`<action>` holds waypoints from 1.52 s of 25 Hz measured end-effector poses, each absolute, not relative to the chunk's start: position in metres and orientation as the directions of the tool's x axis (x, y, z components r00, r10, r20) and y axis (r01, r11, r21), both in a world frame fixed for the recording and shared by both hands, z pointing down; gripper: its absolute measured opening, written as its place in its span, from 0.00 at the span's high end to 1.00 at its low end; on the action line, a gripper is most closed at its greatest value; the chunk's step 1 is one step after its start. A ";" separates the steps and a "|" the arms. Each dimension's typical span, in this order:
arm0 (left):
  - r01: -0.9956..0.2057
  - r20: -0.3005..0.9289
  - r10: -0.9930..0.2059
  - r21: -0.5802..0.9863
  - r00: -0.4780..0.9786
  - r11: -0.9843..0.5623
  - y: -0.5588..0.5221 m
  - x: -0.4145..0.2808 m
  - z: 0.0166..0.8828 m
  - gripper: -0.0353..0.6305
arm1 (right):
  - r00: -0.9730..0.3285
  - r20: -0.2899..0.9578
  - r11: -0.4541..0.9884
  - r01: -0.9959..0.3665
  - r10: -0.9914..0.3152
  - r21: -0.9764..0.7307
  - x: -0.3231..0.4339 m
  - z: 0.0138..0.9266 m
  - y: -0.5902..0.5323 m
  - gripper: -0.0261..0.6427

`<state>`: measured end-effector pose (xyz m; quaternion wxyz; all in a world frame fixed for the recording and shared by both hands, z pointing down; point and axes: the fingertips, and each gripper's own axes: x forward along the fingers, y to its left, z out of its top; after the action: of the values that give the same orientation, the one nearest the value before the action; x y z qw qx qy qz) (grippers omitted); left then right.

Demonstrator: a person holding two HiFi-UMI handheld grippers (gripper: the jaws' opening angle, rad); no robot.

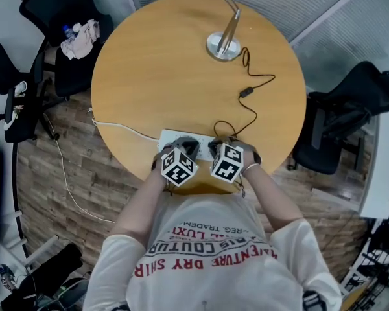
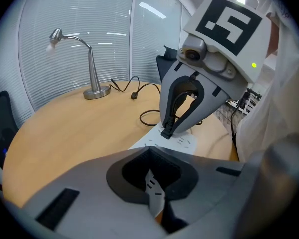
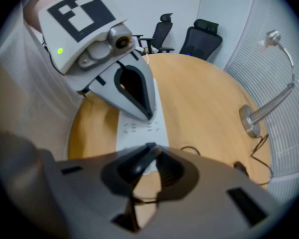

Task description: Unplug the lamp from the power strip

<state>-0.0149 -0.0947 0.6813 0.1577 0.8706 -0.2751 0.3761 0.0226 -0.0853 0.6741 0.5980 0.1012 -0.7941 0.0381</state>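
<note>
A silver desk lamp (image 1: 222, 45) stands at the far side of the round wooden table (image 1: 149, 76). Its black cord (image 1: 256, 80) runs past an inline switch (image 1: 246, 92) to the white power strip (image 1: 172, 137) at the near edge. In the left gripper view my right gripper (image 2: 167, 132) stands on the strip (image 2: 184, 142), jaws closed round a small dark plug that they mostly hide. My left gripper (image 3: 148, 116) is shut, its tips resting on the strip (image 3: 139, 128) beside the right one. Both marker cubes cover the strip's right half in the head view.
The strip's white cable (image 1: 117, 127) runs off the table's left edge to the floor. Black office chairs stand at the left (image 1: 26, 102) and the right (image 1: 343, 122). A cloth lies on a chair (image 1: 81, 37) at the back left. My torso is right behind the near table edge.
</note>
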 end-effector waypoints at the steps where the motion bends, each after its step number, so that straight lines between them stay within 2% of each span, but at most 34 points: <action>1: -0.599 0.743 -0.356 0.074 0.566 -0.797 -0.096 -0.015 0.681 0.91 | -0.263 0.957 0.978 -0.198 -0.119 0.068 0.023 0.674 -0.086 0.85; 15: -0.595 0.753 -0.319 0.118 0.575 -0.795 -0.092 -0.012 0.684 0.91 | -0.247 0.964 0.984 -0.170 -0.103 0.062 0.022 0.668 -0.078 0.86; 18: -0.590 0.750 -0.327 0.104 0.575 -0.800 -0.092 -0.013 0.683 0.91 | -0.322 0.940 0.972 -0.232 -0.116 0.041 0.016 0.631 -0.091 0.86; 21: -0.594 0.748 -0.343 0.083 0.568 -0.800 -0.092 -0.016 0.683 0.91 | -0.330 0.930 0.965 -0.251 -0.163 0.080 0.020 0.594 -0.118 0.86; 28: -0.588 0.735 -0.378 0.035 0.563 -0.808 -0.093 -0.014 0.684 0.91 | -0.388 0.898 0.946 -0.314 -0.206 0.081 0.022 0.582 -0.113 0.86; 34: -0.619 0.732 -0.419 0.005 0.537 -0.785 -0.090 -0.018 0.681 0.91 | -0.501 0.804 0.869 -0.493 -0.319 0.038 0.021 0.557 -0.112 0.85; 38: -0.671 0.673 -0.493 0.007 0.552 -0.742 -0.088 -0.021 0.657 0.91 | -0.551 0.733 0.814 -0.581 -0.399 0.007 0.025 0.541 -0.112 0.85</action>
<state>-0.0213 -0.0879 0.6574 0.1324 0.8709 -0.3340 0.3354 0.0251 -0.1124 0.5411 0.3817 0.2807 -0.8725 0.1189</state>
